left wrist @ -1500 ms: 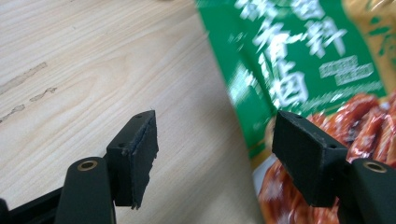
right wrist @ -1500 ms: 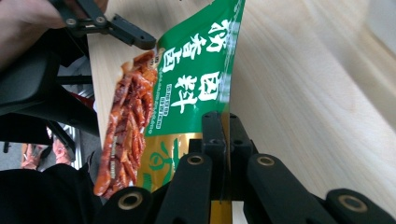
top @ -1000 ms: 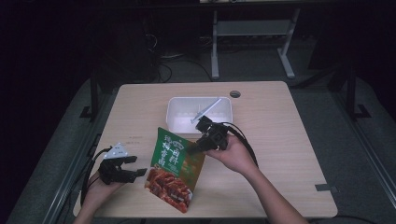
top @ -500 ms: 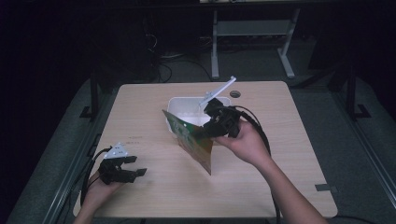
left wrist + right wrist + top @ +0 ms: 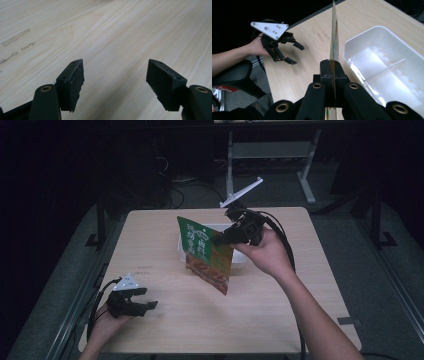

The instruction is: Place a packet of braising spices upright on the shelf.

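The snack packet [image 5: 207, 254] has come off the counter [image 5: 280, 315]: a second ago it was lying flat near the front, and now the right gripper [image 5: 226, 238] is carrying it in the air over the near rim of the white tray [image 5: 241, 261]. This suggests delivery into the tray is under way, with release not yet made. The right gripper is clenching the packet's upper edge, pads pressed flat on the film. The packet is hanging edge-on, its long axis running steeply down and toward the person, its printed face turned to the left of the tray. The left gripper [image 5: 149, 305] is resting well left of the tray, released and grasping nothing.
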`<state>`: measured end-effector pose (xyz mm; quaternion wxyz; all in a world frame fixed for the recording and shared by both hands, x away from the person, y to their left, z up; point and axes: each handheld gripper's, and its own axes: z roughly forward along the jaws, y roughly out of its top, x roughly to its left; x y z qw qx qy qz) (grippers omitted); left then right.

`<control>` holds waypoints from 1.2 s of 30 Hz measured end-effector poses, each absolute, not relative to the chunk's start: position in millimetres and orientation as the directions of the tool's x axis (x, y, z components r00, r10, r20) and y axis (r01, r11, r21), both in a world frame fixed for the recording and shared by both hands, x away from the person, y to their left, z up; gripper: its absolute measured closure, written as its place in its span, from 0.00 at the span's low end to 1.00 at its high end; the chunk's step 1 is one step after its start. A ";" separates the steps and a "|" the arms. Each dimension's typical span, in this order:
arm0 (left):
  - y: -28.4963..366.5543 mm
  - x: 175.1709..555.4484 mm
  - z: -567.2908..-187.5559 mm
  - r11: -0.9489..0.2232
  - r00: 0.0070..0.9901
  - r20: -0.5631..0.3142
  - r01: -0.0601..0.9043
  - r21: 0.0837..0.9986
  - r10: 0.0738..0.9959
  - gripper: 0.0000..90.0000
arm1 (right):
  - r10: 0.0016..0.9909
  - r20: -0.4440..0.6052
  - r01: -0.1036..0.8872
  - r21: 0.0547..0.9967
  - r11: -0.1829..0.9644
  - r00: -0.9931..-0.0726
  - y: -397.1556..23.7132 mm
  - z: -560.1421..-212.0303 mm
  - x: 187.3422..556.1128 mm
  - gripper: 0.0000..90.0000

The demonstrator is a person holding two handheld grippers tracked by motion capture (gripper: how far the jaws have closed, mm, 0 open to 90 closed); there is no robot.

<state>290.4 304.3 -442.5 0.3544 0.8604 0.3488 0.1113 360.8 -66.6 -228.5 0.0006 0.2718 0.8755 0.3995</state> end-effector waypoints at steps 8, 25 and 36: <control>305.0 290.7 -442.5 -0.505 0.731 -0.056 0.523 0.687 0.680 0.34 | 0.531 0.199 0.495 0.710 0.501 -0.824 -63.6 -213.2 381.5 1.00; 304.7 290.2 -442.1 -0.508 0.735 -0.053 0.517 0.689 0.676 0.33 | 0.597 0.175 0.513 0.724 0.461 -0.783 -48.3 -196.3 411.0 1.00; 302.9 289.5 -441.3 -0.509 0.737 -0.053 0.514 0.690 0.674 0.33 | 0.632 0.182 0.537 0.725 0.432 -0.753 -46.5 -199.9 424.7 1.00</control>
